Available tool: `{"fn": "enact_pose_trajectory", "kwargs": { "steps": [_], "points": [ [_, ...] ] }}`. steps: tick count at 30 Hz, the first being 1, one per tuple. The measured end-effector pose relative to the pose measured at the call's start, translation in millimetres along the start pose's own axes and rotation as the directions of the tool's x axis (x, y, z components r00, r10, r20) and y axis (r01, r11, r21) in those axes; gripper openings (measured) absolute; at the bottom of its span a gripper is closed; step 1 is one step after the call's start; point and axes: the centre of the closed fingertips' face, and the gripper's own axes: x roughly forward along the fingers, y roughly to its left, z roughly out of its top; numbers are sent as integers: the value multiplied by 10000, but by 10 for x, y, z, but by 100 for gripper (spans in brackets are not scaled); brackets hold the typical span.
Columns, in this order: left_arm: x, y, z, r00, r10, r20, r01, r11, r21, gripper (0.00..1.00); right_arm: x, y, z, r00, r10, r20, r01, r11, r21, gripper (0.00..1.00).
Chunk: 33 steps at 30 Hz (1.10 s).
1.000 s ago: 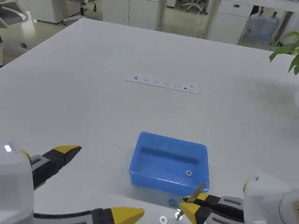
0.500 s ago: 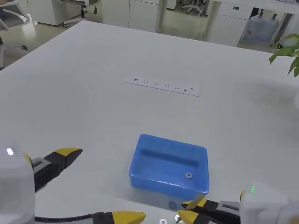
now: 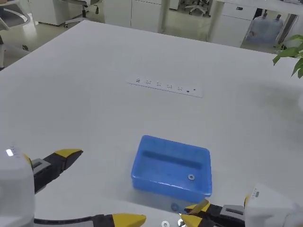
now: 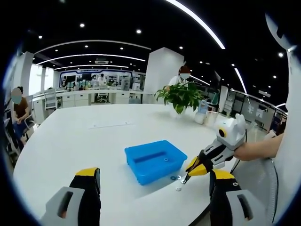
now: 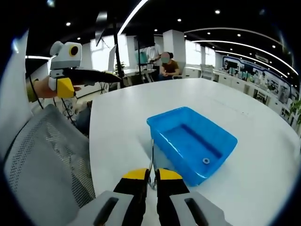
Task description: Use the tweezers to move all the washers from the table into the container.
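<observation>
Pick step, I judge: my right gripper (image 5: 150, 175) clamps the tweezers (image 5: 152, 160), tips down by loose washers (image 3: 165, 223) just before the container (image 3: 161, 185); one washer (image 3: 191, 177) inside. My left gripper (image 4: 154, 174) gapes idle. Next: pinch one, lift over rim.

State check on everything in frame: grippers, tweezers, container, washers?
left gripper: open, empty.
right gripper: shut on the tweezers.
tweezers: held, tips down by the loose washers; grip on one unclear.
container: upright, open-topped, one washer inside.
loose washers: flat on the table, in front of the container.
</observation>
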Motion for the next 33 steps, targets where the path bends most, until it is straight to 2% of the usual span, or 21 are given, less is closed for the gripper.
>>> {"fn": "enact_pose_trajectory", "kwargs": {
  "steps": [7, 18, 29, 33],
  "points": [
    [9, -18, -3, 10000, -51, -29, 51, 10000, 6, 99, -115, 14, 188, 9989, -28, 472, 19, 9998, 203, 3],
    [5, -15, 23, 9999, -95, 48, 94, 10000, 21, 97, -258, -103, 536, 9955, -359, 879, 393, 9985, -376, 3],
    [-32, 1, 15, 10000, -35, 62, 34, 10000, 25, 97, -269, -335, 795, 9878, -665, 1408, 702, 9973, -216, 3],
    [-47, 10, 21, 10000, 5, 97, -5, 10000, 18, 97, -226, -429, 858, 9871, -782, 1399, 825, 9963, -248, 3]
  ]
}}
